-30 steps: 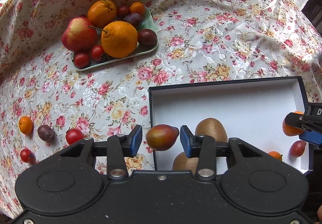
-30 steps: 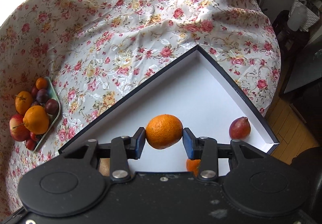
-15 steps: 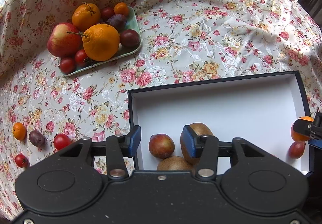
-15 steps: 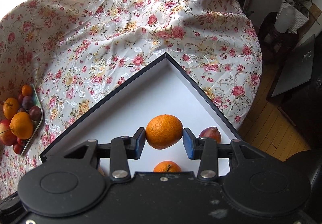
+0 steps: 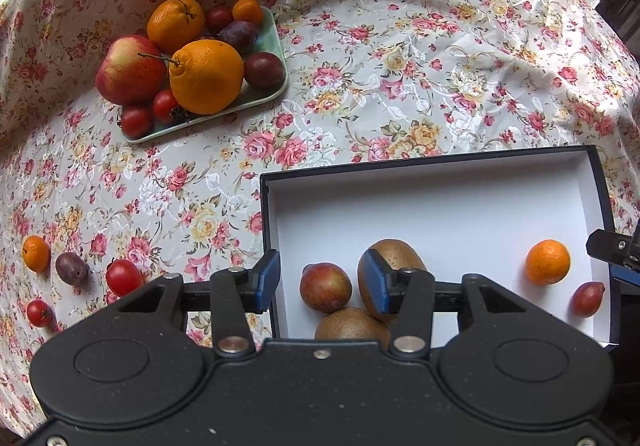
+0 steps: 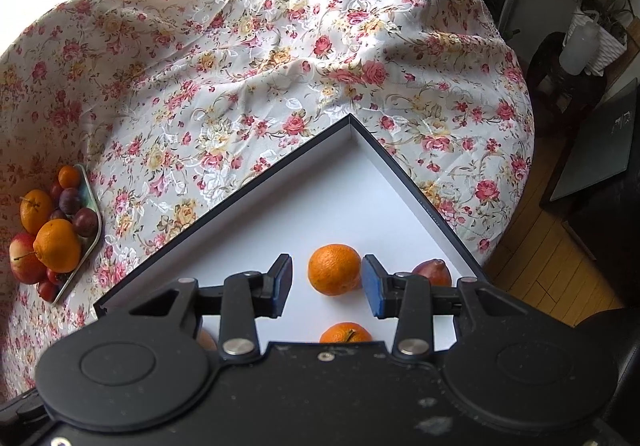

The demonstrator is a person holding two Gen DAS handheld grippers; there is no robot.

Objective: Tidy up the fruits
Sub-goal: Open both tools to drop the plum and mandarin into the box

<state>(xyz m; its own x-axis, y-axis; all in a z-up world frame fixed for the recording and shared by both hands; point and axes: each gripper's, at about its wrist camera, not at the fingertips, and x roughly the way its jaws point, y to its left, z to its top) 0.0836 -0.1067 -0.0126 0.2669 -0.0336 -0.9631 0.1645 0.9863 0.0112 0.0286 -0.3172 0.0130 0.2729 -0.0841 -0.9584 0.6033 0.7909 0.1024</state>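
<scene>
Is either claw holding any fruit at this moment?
No. Both the left claw and right claw are open; the orange sits free in the box.

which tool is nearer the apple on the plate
Left. The left tool sits at the box's end facing the apple; the right tool is at the far end.

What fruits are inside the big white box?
Inside the white box sit two kiwis, a reddish plum, a tangerine, and a small red fruit. A second tangerine peeks out; the gripper bodies cover the box's near edge.
</scene>
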